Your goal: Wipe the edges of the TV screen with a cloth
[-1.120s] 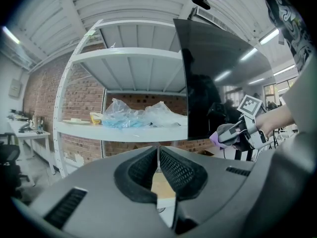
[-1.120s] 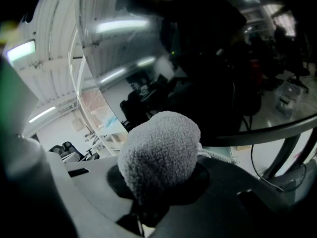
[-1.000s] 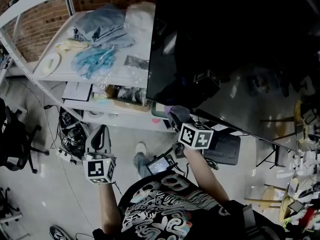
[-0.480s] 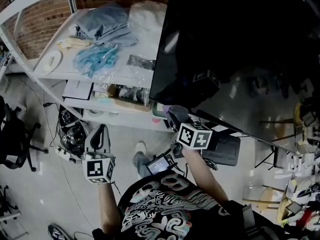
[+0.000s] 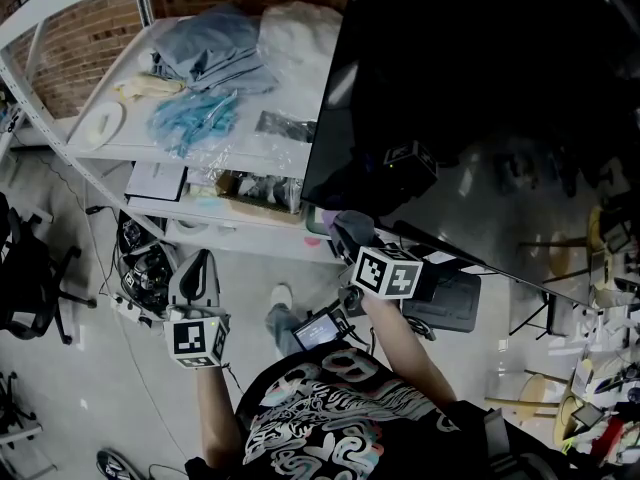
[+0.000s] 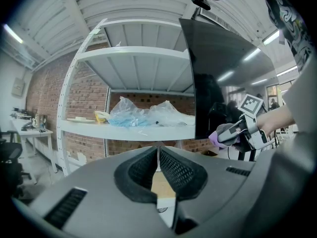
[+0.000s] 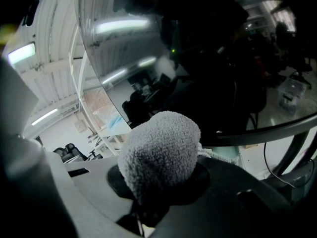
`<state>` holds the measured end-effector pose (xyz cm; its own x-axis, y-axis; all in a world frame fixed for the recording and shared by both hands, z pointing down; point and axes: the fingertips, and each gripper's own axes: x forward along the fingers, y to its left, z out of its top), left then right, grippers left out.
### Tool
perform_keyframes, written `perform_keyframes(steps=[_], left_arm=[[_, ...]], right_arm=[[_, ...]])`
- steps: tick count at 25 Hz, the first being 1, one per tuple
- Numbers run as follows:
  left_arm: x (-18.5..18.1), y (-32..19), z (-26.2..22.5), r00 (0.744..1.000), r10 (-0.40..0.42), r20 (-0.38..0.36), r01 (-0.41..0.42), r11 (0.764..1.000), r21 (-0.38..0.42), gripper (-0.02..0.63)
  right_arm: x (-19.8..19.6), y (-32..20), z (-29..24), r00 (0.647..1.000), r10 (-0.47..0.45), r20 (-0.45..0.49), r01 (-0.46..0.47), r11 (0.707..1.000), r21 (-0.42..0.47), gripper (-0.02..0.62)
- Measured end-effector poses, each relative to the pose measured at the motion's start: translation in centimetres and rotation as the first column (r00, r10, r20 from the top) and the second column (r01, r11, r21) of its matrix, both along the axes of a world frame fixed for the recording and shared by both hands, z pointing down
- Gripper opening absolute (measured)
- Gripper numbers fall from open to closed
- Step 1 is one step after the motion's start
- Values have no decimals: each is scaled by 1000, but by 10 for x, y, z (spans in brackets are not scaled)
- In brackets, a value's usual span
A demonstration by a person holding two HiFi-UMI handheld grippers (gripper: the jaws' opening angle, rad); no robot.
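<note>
Head view: cloth held at the TV's lower left corner

From above, the right gripper sits just below the lower left corner of the TV screen, a dark glossy panel that fills the upper right of the picture. Its jaws are clamped on a grey cloth, which bulges out between them as a fuzzy wad. The right gripper view shows the wad close under the screen's bottom edge. Whether it actually touches the frame is hard to tell from either angle. A purple fringe shows at the cloth's side in the left gripper view.

The left gripper hangs lower, well apart from the TV, over the floor and in front of the person's torso. In the left gripper view its two ribbed pads meet along a thin line with nothing between them. It points toward a white metal shelf that carries clear plastic bags of blue and grey material. A brick wall stands behind the shelf.
</note>
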<state>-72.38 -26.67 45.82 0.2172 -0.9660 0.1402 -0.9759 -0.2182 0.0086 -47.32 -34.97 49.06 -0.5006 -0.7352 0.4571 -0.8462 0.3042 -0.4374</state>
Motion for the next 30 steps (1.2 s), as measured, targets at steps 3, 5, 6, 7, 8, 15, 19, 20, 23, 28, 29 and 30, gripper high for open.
perform_keyframes(steps=[3, 5, 6, 7, 8, 15, 19, 20, 23, 28, 29, 30], left_arm=[[-1, 0, 0, 1000, -5, -1, 5, 1000, 1, 29], [-3, 0, 1, 1000, -11, -3, 11, 1000, -1, 29], [-4, 0, 2, 1000, -15, -6, 15, 1000, -2, 29], [-5, -1, 2, 1000, -19, -8, 19, 1000, -2, 29], [-5, -1, 2, 1000, -22, -10, 22, 1000, -2, 29], [-9, -2, 4, 999, -33, -15, 33, 999, -3, 29], [-8, -5, 5, 999, -30, -18, 30, 1000, -4, 29], [-7, -6, 5, 999, -29, -19, 29, 1000, -4, 29], [-7, -9, 4, 999, -26, -26, 26, 1000, -2, 29], [-7, -19, 8, 999, -22, -29, 22, 1000, -3, 29], [-7, -21, 9, 999, -20, -29, 20, 1000, -5, 29], [-7, -22, 10, 999, -20, -30, 19, 1000, -7, 29]], right_arm=[[-2, -1, 1, 1000, -1, 1, 1, 1000, -3, 115], [-6, -2, -1, 1000, -10, 6, 10, 1000, 1, 115], [-8, -3, -1, 1000, -12, 6, 12, 1000, 1, 115], [-8, -3, -1, 1000, -14, 6, 14, 1000, 0, 115], [-9, -3, 0, 1000, -16, 8, 16, 1000, -2, 115], [-18, -6, 3, 999, -28, 32, 28, 999, -19, 115], [-24, -7, 4, 999, -44, 23, 45, 999, -17, 115], [-26, -7, 4, 998, -50, 26, 51, 999, -16, 115], [-33, -9, 3, 998, -57, 27, 57, 998, -17, 115], [-46, -13, 2, 996, -80, 32, 80, 997, -14, 115], [-47, -14, 3, 996, -82, 30, 83, 996, -14, 115], [-48, -14, 4, 996, -84, 30, 85, 996, -15, 115]])
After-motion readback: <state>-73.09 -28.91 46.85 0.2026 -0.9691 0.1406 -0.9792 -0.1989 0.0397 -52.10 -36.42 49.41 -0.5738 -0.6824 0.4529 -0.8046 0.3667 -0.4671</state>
